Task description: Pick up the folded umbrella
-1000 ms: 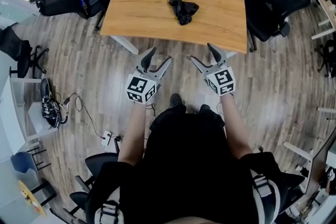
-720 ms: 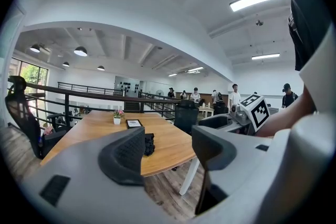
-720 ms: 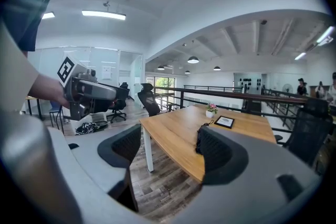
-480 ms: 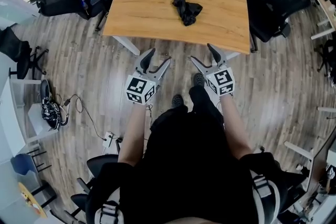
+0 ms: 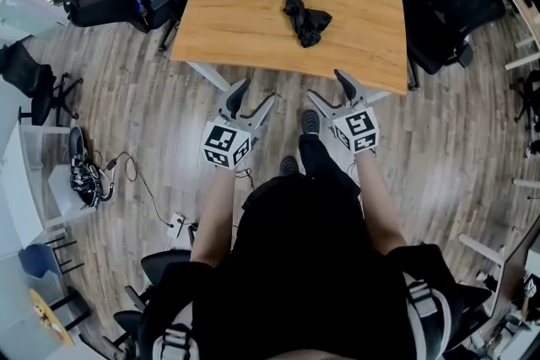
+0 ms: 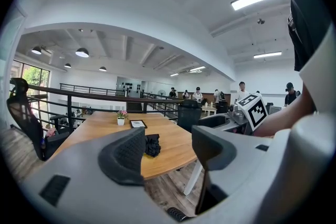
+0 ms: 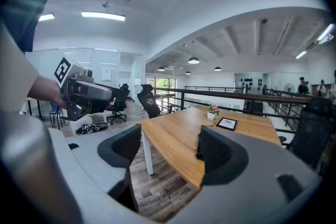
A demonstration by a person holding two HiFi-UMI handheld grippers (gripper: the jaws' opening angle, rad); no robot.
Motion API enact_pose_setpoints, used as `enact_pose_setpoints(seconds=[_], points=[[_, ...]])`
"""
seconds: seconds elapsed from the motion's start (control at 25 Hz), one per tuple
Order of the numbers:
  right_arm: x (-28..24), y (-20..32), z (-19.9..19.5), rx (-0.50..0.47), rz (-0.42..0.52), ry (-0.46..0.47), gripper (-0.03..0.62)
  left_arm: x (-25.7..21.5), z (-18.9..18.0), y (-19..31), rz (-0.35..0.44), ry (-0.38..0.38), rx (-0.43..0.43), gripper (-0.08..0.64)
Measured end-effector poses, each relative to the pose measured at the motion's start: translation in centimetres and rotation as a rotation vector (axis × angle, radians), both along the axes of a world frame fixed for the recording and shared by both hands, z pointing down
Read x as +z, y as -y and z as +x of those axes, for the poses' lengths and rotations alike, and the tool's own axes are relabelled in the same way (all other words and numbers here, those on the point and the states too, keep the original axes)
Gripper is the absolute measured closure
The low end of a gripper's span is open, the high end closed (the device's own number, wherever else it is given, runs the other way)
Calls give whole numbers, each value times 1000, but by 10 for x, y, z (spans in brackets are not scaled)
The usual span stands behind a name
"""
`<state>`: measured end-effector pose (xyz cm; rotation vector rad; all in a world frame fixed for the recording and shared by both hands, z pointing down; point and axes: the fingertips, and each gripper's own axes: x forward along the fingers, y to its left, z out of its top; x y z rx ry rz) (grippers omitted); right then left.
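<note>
The person wears a black top [image 5: 304,265] with short sleeves, and black trousers [image 5: 319,160]. One dark shoe [image 5: 310,121] has a pale edge. A grey strap [image 5: 173,341] with a buckle lies over each shoulder.

The left gripper [image 5: 257,90] and the right gripper [image 5: 325,85] look the same. Both are grey, with two long jaws that get thin at the tips. Each has a white cube with black square markers on it: the left cube [image 5: 226,143] and the right cube [image 5: 358,129]. Up close, the jaws are smooth, thick grey plastic. Each jaw has a black pad [image 6: 125,153] covered in tiny ridges on its inner side.
</note>
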<state>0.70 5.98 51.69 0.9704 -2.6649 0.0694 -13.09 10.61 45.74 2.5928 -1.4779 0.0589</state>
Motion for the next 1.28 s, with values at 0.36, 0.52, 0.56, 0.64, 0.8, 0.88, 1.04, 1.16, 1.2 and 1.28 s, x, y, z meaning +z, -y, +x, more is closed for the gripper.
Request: enact_pose_setpoints(seconds=[0.36, 0.52, 0.56, 0.64, 0.8, 0.88, 1.04, 1.16, 1.2, 1.28], points=[[4, 39, -13, -23, -11, 11, 235, 4, -8, 33, -16, 12, -13, 276], [9, 59, -15, -32, -23, 8, 235, 8, -10, 54, -26, 11, -20, 276], [11, 64, -16, -34, -27, 6, 235, 9, -10, 59, -29, 11, -22, 276], [12, 77, -18, -39, -33, 4, 235, 10, -12, 71, -33, 11, -26, 276], [12, 108, -22, -51, -41, 11, 235, 12, -15, 100, -44, 8, -44, 276], [13, 124, -24, -59, -49, 12, 235, 12, -15, 117, -52, 7, -53, 276], [19, 155, -24, -74, -69, 16, 235, 15, -16, 149, -67, 3, -73, 276], [23, 177, -22, -87, -82, 17, 235, 17, -13, 170, -77, 4, -87, 276], [25, 185, -20, -89, -86, 16, 235, 18, -11, 177, -80, 5, -90, 276], [28, 199, -17, -94, -94, 19, 235, 20, -7, 189, -89, 8, -97, 276]])
